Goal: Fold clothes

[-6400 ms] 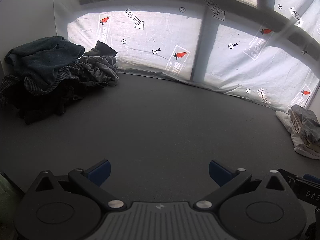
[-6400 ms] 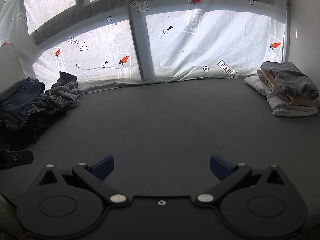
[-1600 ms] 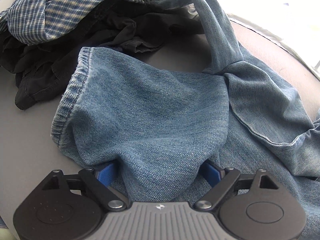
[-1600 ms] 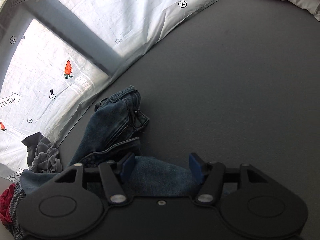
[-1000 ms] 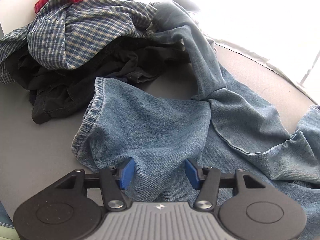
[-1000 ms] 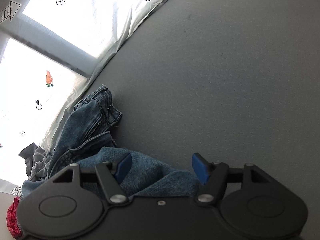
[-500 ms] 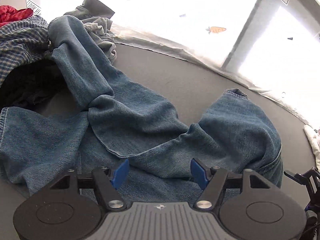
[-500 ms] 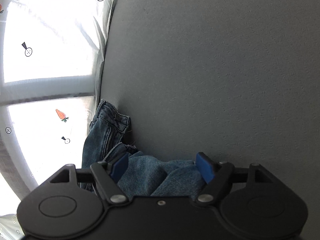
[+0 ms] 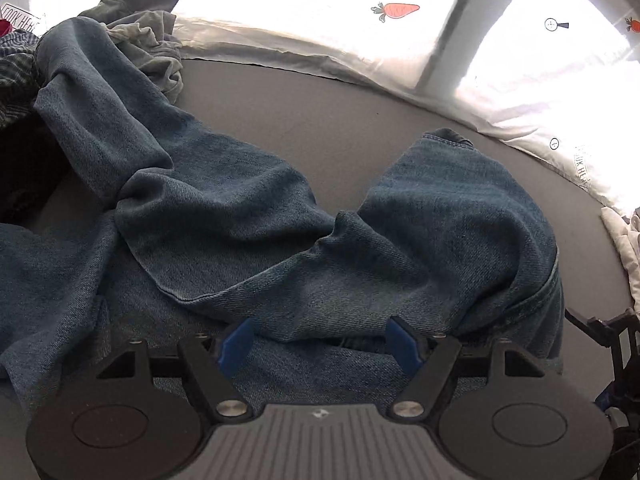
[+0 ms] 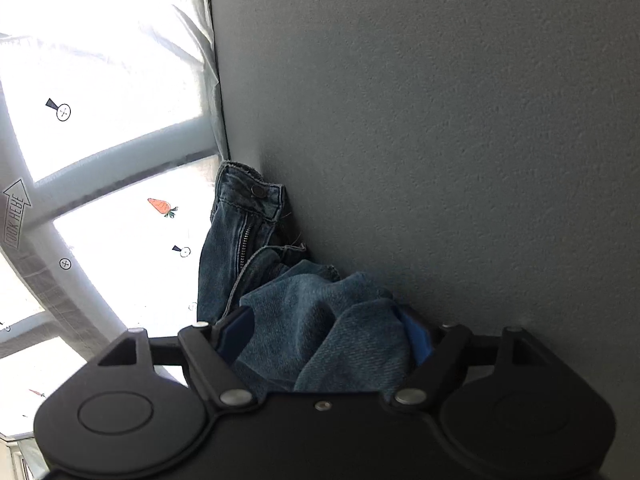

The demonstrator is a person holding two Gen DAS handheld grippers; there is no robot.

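The jeans [image 9: 248, 216] sprawl rumpled beside the pile [image 9: 16, 92], one leg trailing onto it. The right gripper [image 10: 326, 336] pinches bunched denim, seemingly to drag them flat; the left gripper [image 9: 318, 340] hovers over them, jaws wide

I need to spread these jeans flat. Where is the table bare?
Bare grey table lies between the jeans and the printed plastic sheet, and widely to the right of the waistband. Crowded: the clothes heap at far left, light garments at right edge.
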